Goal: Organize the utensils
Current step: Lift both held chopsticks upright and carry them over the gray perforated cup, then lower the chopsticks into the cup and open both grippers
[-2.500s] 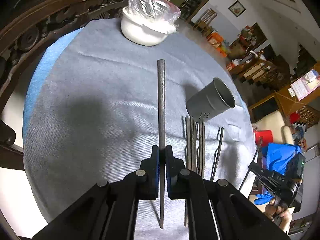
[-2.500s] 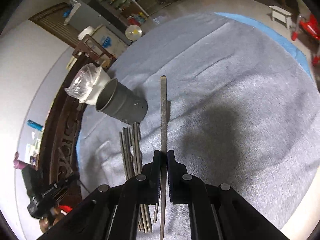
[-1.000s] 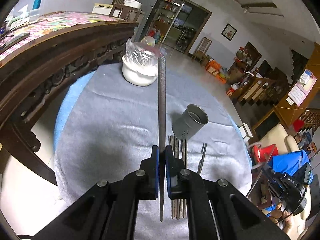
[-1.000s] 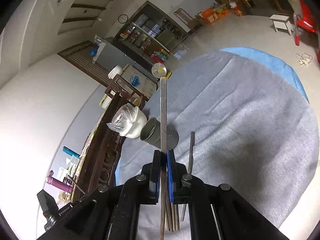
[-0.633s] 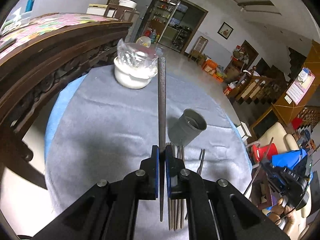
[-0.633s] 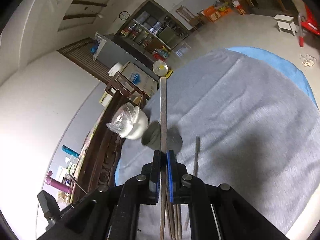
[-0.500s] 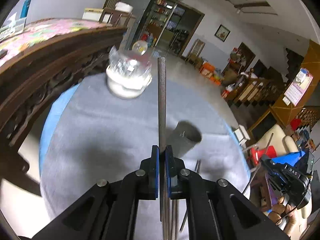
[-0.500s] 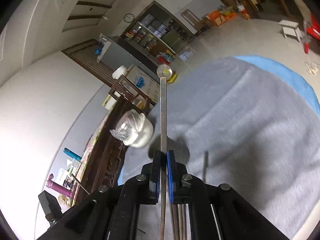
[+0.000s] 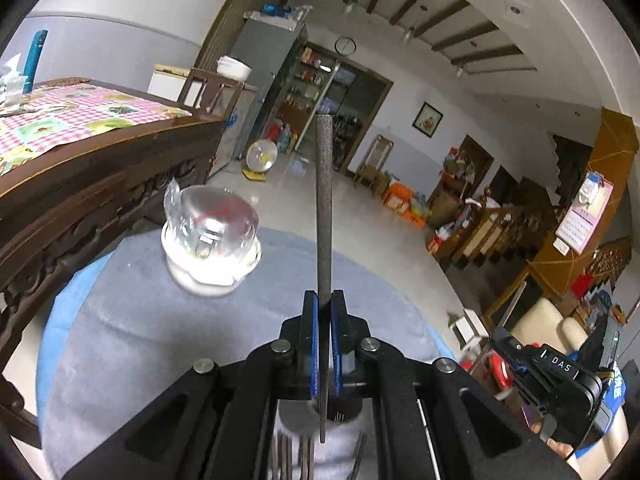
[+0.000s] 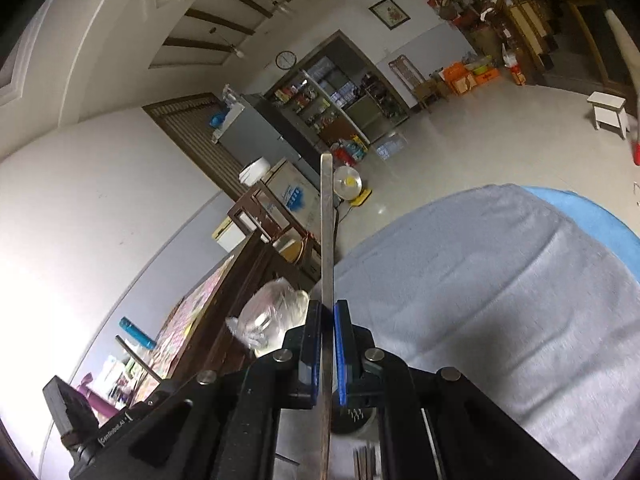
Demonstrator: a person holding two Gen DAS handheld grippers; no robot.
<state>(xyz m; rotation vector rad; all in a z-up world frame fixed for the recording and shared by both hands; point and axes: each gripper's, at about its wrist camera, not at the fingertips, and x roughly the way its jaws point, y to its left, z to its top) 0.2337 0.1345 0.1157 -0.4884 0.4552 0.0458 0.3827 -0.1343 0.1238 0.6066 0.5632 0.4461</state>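
Note:
My left gripper (image 9: 323, 300) is shut on a dark metal chopstick (image 9: 323, 200) that stands up along the view. Its lower end hangs over the grey perforated holder (image 9: 340, 414), seen between the fingers from above. My right gripper (image 10: 327, 310) is shut on a second metal chopstick (image 10: 327, 232), also raised, with the holder (image 10: 354, 416) just below the fingers. Several loose chopsticks (image 9: 294, 452) lie on the grey cloth (image 9: 132, 344) in front of the holder, mostly hidden by the gripper bodies.
A white bowl covered in clear plastic (image 9: 210, 248) stands at the table's far left; it also shows in the right wrist view (image 10: 272, 316). A carved dark wood bench (image 9: 80, 184) runs along the left. The other hand-held gripper (image 9: 560, 376) shows at lower right.
Both grippers have lifted and tilted up with their chopsticks. They have moved in over the holder, which now sits directly beneath the fingers instead of ahead of them.

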